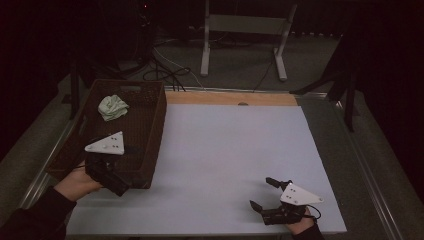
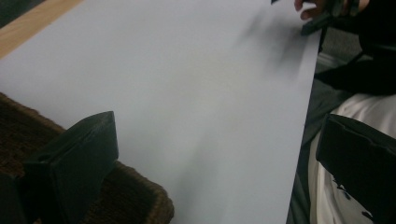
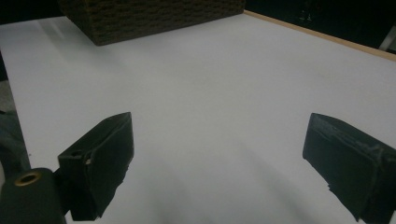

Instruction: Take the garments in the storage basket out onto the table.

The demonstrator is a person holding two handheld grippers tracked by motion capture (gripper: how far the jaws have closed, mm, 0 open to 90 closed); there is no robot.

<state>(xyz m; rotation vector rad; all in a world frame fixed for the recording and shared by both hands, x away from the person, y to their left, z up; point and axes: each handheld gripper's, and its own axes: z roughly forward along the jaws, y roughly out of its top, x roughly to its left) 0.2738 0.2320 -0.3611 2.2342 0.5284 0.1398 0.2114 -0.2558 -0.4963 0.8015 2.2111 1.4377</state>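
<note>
Both grippers empty; crumpled cloth sits in the basket, nearer my left gripper.

My left gripper point(image 1: 131, 187) hovers at the near right corner of the brown wicker basket point(image 1: 156, 120), jaws spread wide, nothing between them. The pale green crumpled cloth point(image 1: 112, 107) lies at the basket's far end, ahead of that gripper and slightly left; no clear long axis. My right gripper point(image 1: 264, 192) rests on the white table point(image 1: 225, 150), jaws released, well apart from the basket, which lies ahead-left of it.
</note>
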